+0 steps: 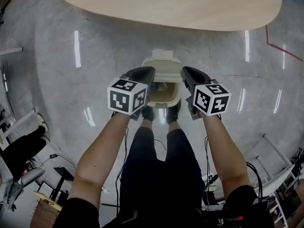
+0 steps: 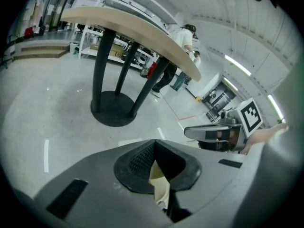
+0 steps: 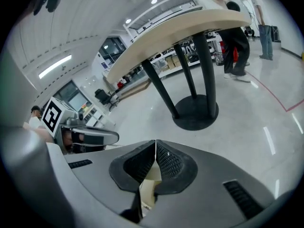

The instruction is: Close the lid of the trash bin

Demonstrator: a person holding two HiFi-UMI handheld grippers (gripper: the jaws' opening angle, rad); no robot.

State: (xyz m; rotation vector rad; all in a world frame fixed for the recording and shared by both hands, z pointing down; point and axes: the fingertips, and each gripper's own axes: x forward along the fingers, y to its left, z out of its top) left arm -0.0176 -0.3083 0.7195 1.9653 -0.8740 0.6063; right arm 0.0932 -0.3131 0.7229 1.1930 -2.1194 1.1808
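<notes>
A person is holding the left gripper [image 1: 145, 75] and right gripper [image 1: 190, 76], jaws together and empty, over the trash bin [image 1: 175, 99] on the floor; its lid [image 1: 163, 66] is standing open, apparently not yet touched.

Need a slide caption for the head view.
Person holds shut left tongs and shut right tongs above the open beige plastic trash bin on a grey floor.

I read no letters, numbers, brands or labels anywhere; only black-and-white square markers show, coded patterns rather than words, on the cube [image 1: 127, 96] behind the jaws of the left gripper [image 1: 148, 73] and on the cube [image 1: 212, 99] behind those of the right gripper [image 1: 188, 73].
</notes>
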